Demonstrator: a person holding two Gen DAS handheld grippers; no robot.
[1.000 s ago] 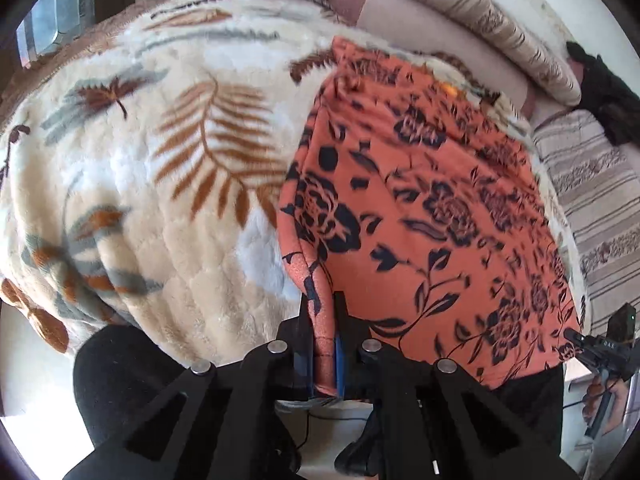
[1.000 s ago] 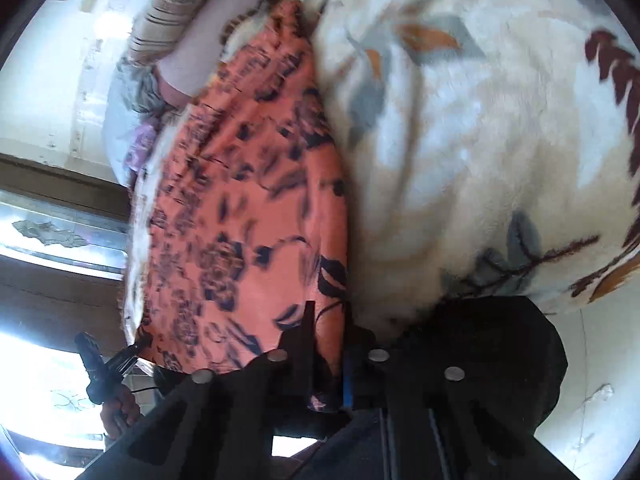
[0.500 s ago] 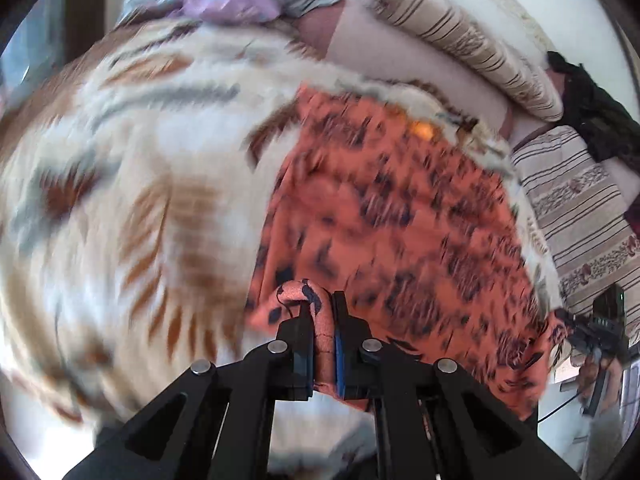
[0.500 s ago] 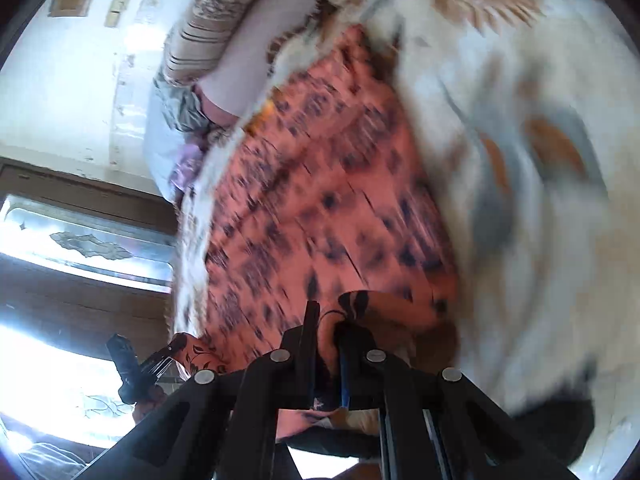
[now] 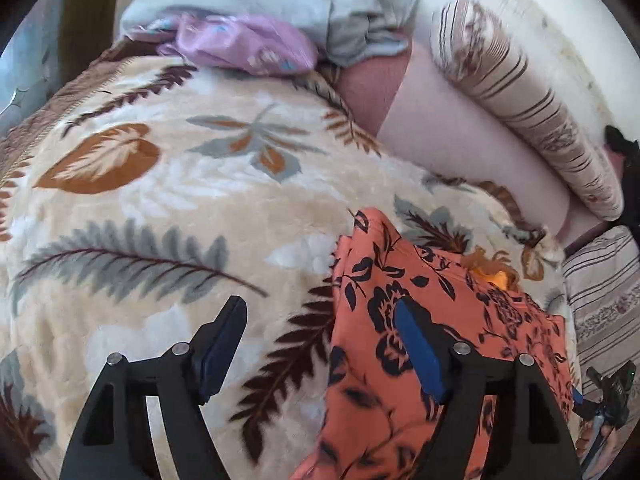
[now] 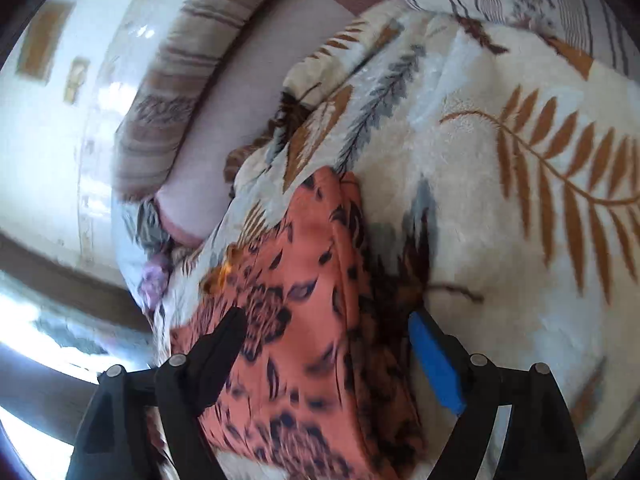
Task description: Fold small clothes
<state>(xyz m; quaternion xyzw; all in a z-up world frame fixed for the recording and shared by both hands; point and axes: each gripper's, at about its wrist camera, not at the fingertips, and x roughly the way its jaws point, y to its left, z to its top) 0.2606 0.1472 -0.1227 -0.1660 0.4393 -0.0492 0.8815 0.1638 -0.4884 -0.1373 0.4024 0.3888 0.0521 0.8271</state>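
Note:
An orange garment with black flowers (image 5: 404,344) lies folded over on the cream leaf-print blanket (image 5: 160,208). My left gripper (image 5: 320,316) is open and empty, its right finger over the garment's left edge, its left finger over the blanket. In the right wrist view the same garment (image 6: 304,320) lies between the fingers of my right gripper (image 6: 328,328), which is open and empty above it. The right gripper shows small at the lower right of the left wrist view (image 5: 608,392).
Striped bolster pillows (image 5: 520,92) and a pink cushion (image 5: 452,136) line the far side of the bed. A pile of grey and purple clothes (image 5: 280,20) lies at the back. A white wall (image 6: 60,80) is behind the bed.
Both grippers carried the garment's near edge forward over itself, then opened and let it go. The garment now lies folded, shorter than before.

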